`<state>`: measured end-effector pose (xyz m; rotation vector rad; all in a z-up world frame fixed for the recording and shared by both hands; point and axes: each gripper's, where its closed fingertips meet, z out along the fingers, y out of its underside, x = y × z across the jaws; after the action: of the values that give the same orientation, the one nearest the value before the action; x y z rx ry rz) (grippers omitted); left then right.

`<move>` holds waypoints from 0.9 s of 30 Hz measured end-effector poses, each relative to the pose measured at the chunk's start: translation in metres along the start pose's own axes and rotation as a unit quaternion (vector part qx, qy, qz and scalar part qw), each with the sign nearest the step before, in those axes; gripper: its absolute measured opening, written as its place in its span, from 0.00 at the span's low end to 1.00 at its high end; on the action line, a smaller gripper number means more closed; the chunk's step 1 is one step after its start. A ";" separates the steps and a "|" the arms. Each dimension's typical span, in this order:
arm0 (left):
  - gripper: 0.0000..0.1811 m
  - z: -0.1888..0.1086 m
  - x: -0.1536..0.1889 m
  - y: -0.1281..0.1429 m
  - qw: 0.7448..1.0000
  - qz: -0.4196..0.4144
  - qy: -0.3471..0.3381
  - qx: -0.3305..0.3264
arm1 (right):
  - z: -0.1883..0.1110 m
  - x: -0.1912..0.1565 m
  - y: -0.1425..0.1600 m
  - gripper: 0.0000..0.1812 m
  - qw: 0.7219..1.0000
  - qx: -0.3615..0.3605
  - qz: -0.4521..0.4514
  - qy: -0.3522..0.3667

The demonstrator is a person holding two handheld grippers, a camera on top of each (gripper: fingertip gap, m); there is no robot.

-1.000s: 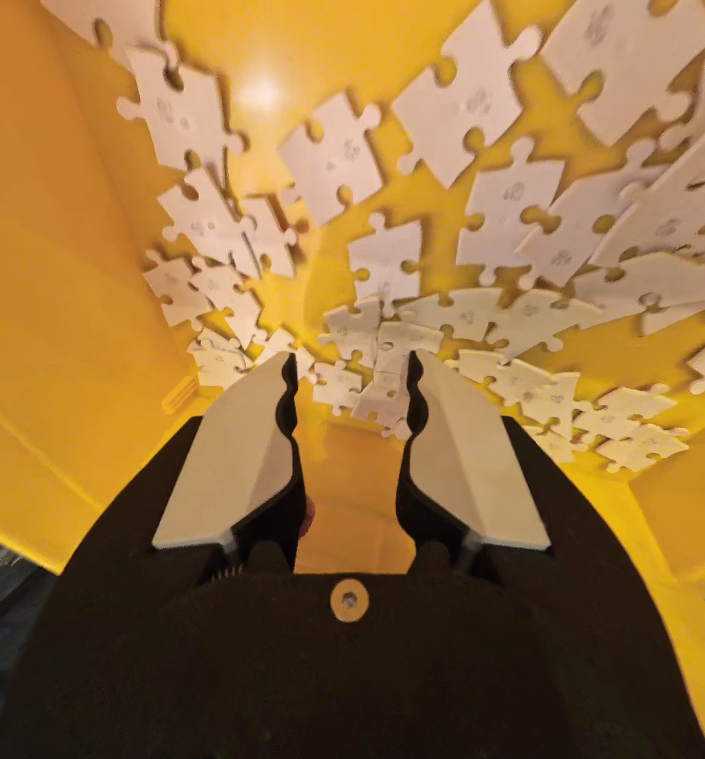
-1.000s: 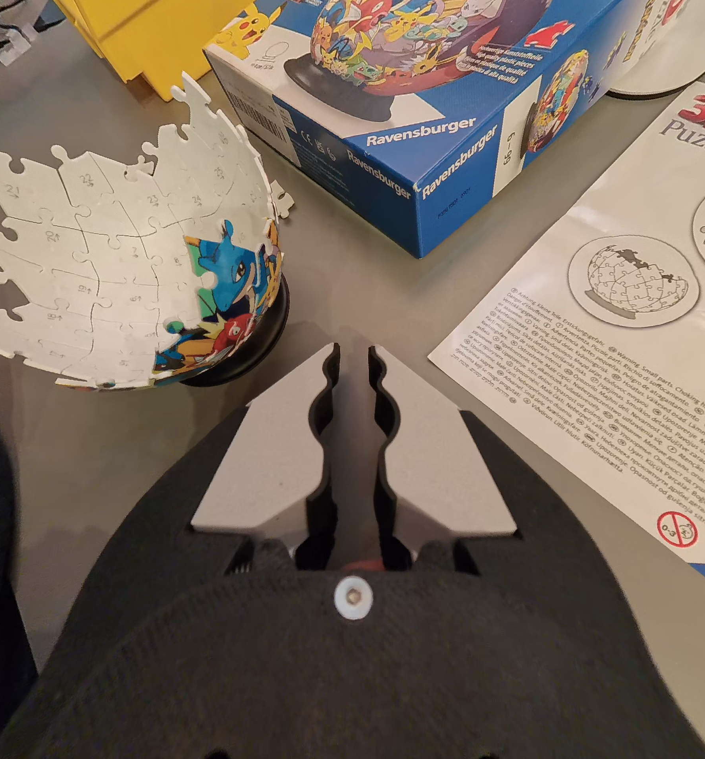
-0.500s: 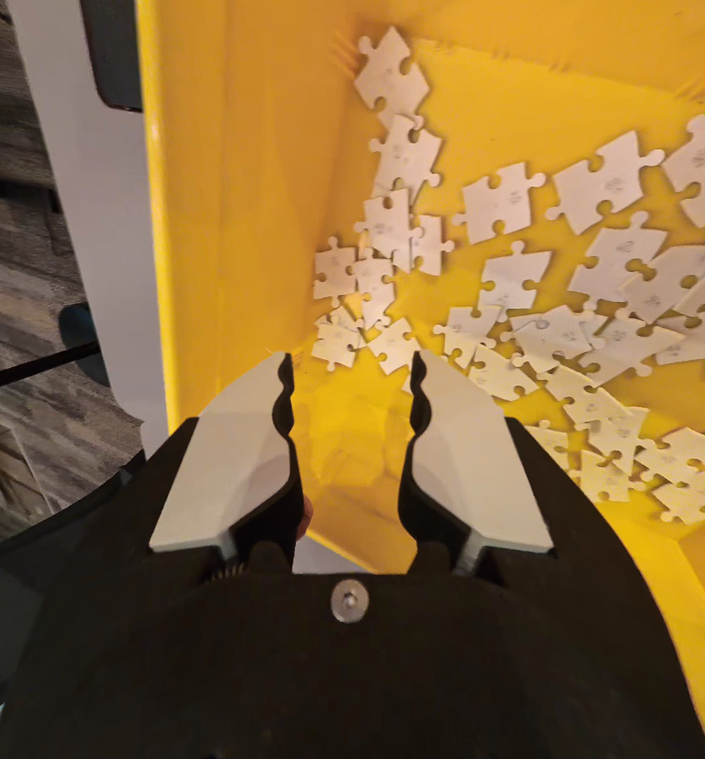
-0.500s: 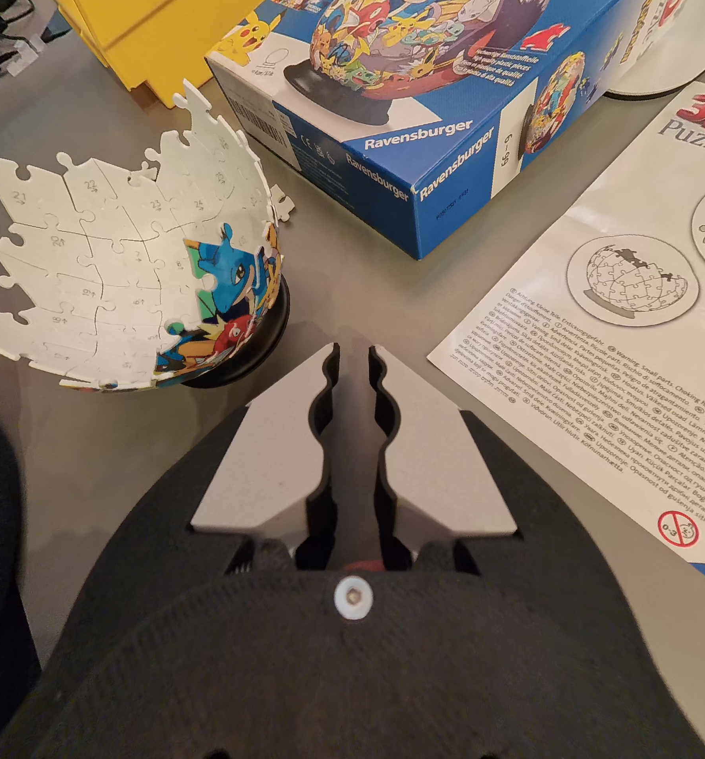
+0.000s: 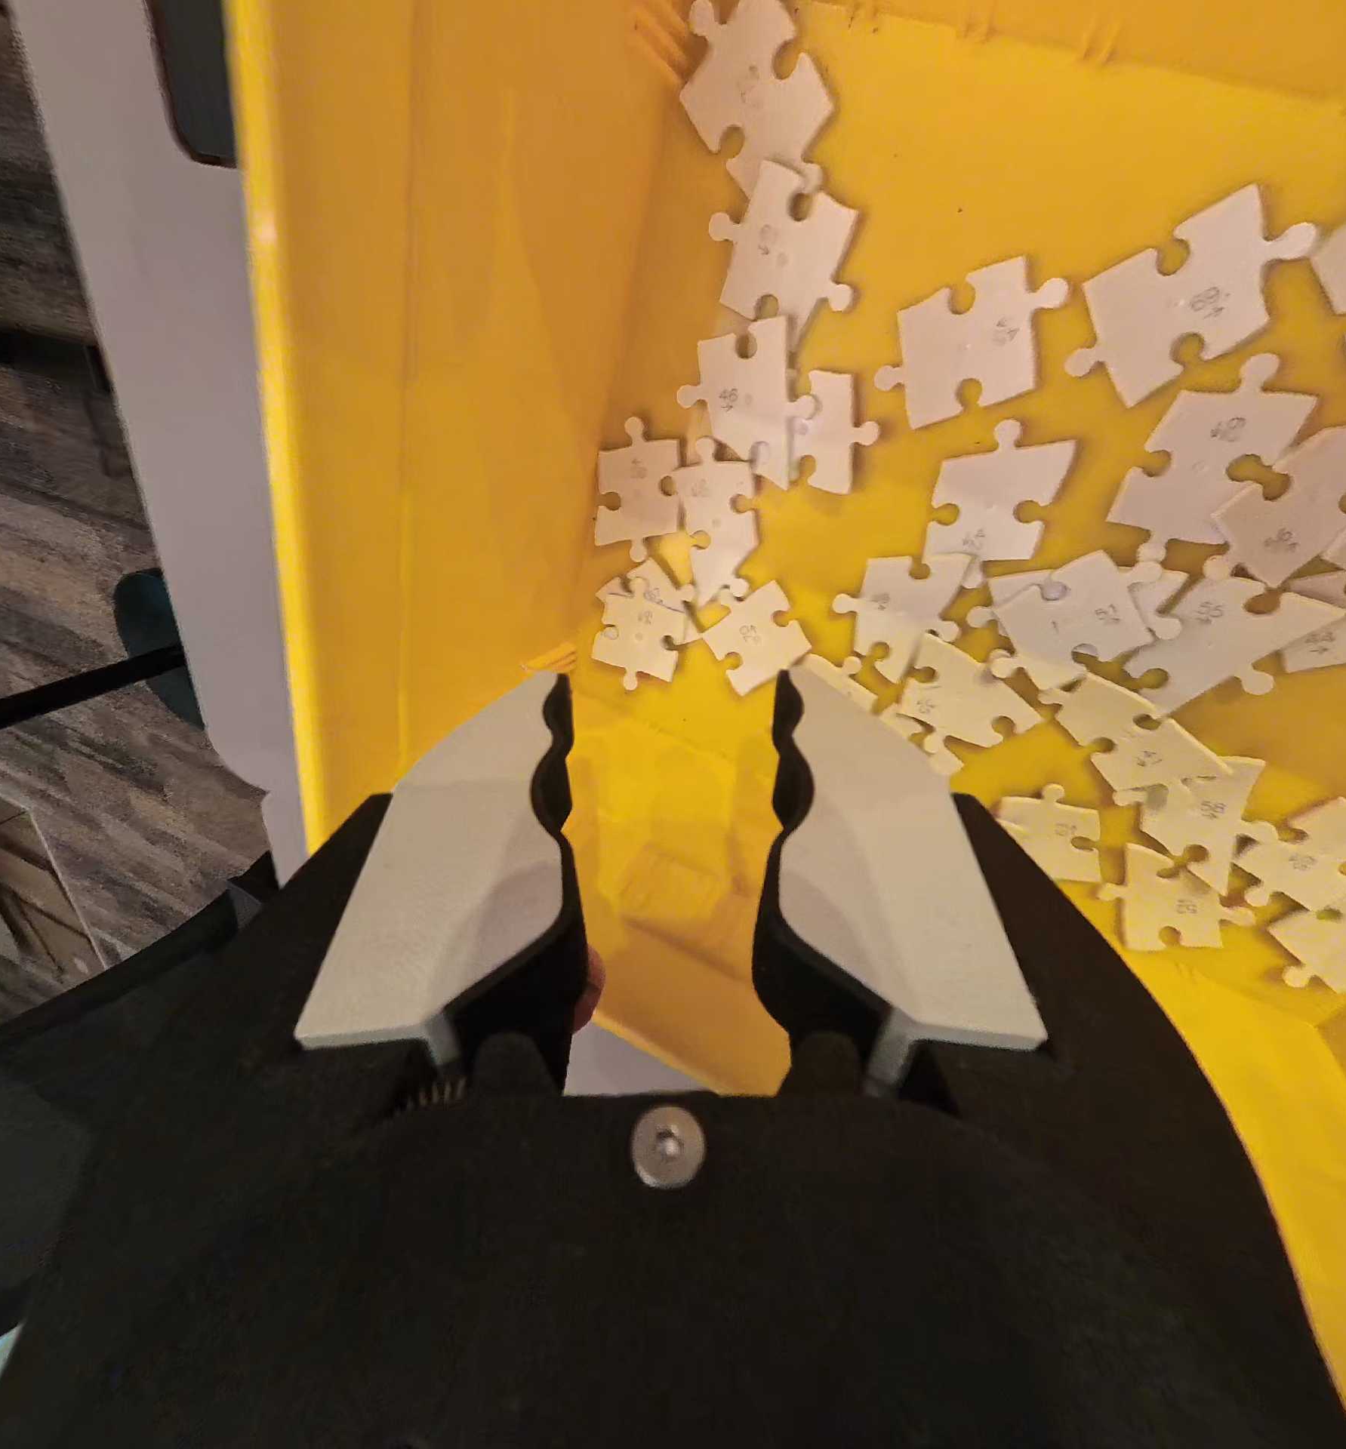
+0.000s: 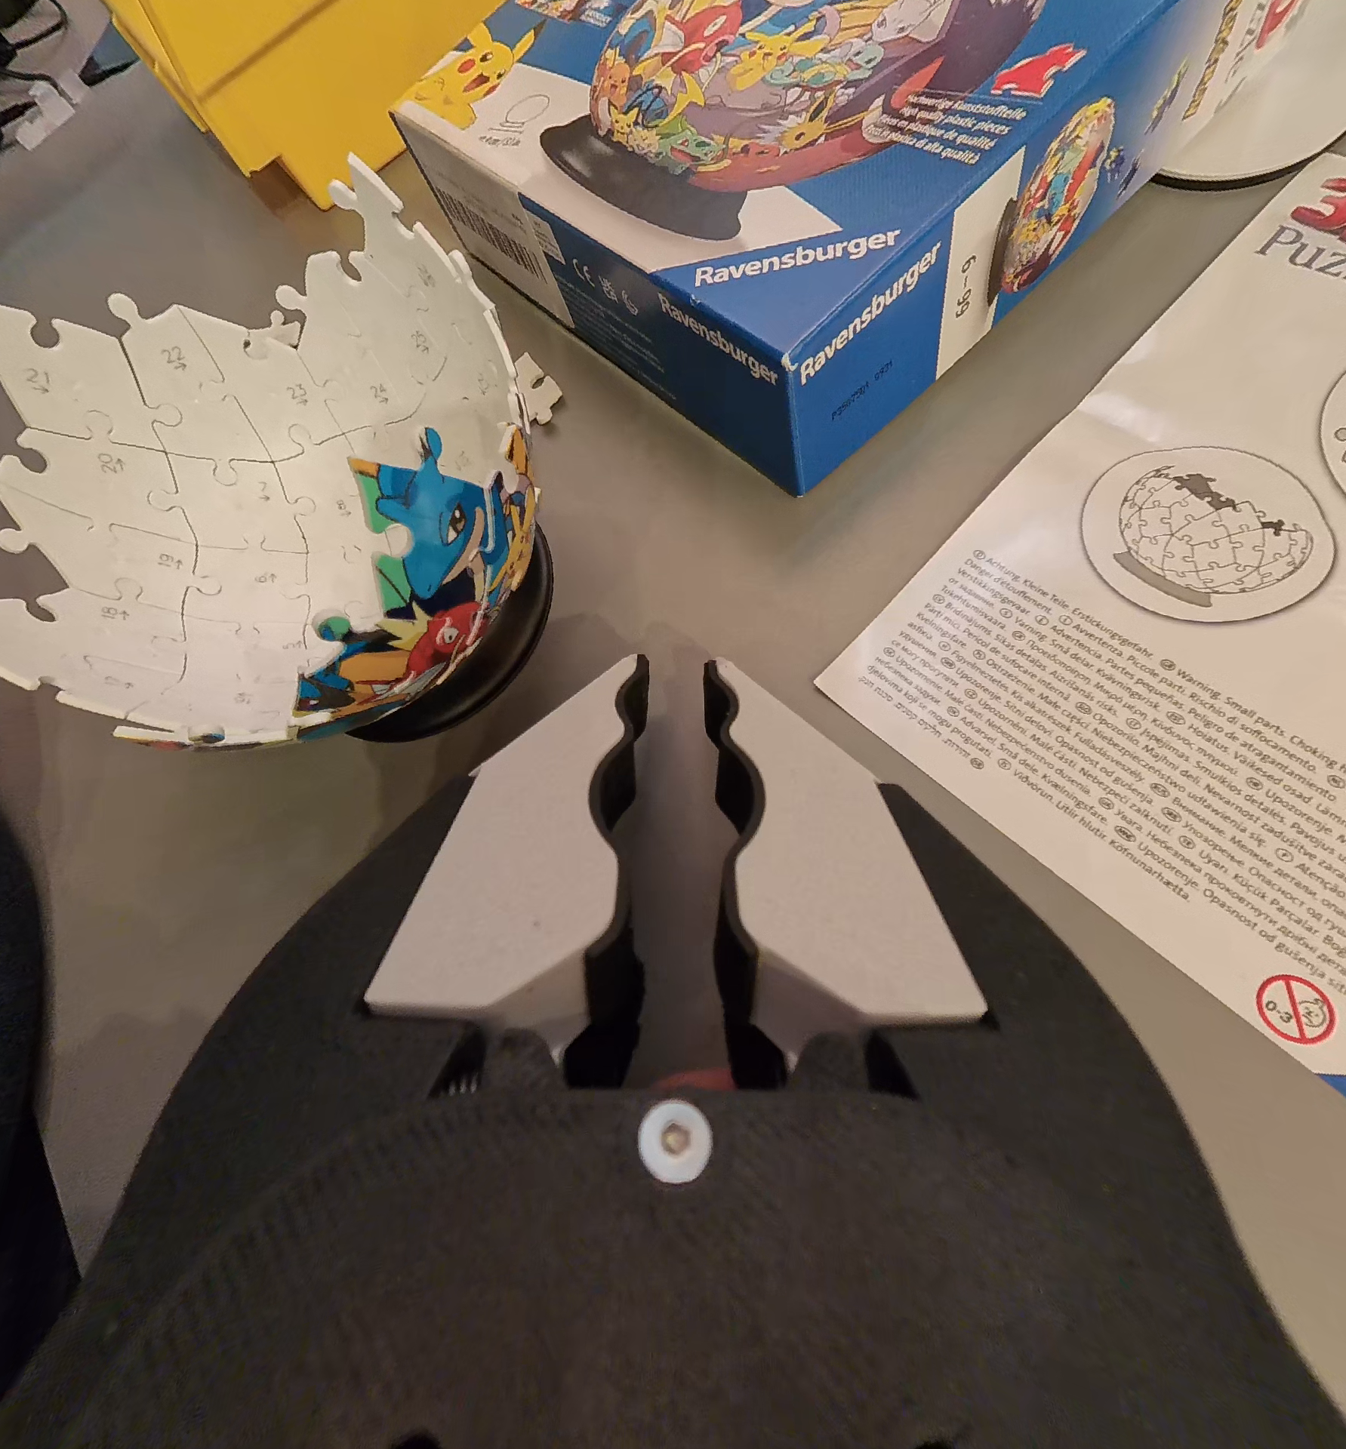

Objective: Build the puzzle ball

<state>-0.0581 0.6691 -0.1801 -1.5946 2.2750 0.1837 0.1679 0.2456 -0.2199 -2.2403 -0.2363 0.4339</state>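
My left gripper [image 5: 669, 680] is open and empty, held above the near left corner of a yellow bin [image 5: 450, 392]. Several white puzzle pieces [image 5: 967, 345] lie face down on the bin floor; the nearest piece [image 5: 756, 635] lies just beyond the fingertips. In the right wrist view the half-built puzzle ball [image 6: 246, 517] sits tilted on its black stand [image 6: 489, 666], white inside, coloured outside. My right gripper [image 6: 676, 666] hovers over the grey table just right of the stand, jaws nearly closed with a narrow gap, holding nothing.
A blue puzzle box [image 6: 771, 204] lies beyond the right gripper, with the instruction sheet [image 6: 1171, 627] at right. The yellow bin [image 6: 285, 86] stands at the back left. A white table edge [image 5: 152, 392] and dark floor lie left of the bin. Tip to tip, the grippers are about 50 cm apart. My left gripper is the nearer one to the nearest piece [image 5: 756, 635]: about 5 cm, against 50 cm.
My left gripper has pulled back up and toward the bin's left wall, staying open. The right gripper has stayed almost still.
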 end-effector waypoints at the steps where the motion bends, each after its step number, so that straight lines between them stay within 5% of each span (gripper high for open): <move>1: 0.27 0.001 0.007 0.000 1.000 0.011 0.014 -0.003 | 0.000 0.000 0.000 0.07 1.000 0.000 0.000 0.000; 14: 0.20 0.023 0.085 0.033 0.964 0.128 0.163 -0.165 | -0.001 -0.001 -0.001 0.07 1.000 0.003 -0.001 -0.002; 27: 0.17 0.022 0.090 0.025 0.967 0.120 0.165 -0.155 | -0.003 -0.003 -0.003 0.08 1.000 0.011 0.003 -0.015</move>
<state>-0.1035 0.6052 -0.2349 -1.5845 2.8163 0.3787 0.1661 0.2447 -0.2153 -2.2148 -0.2386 0.4714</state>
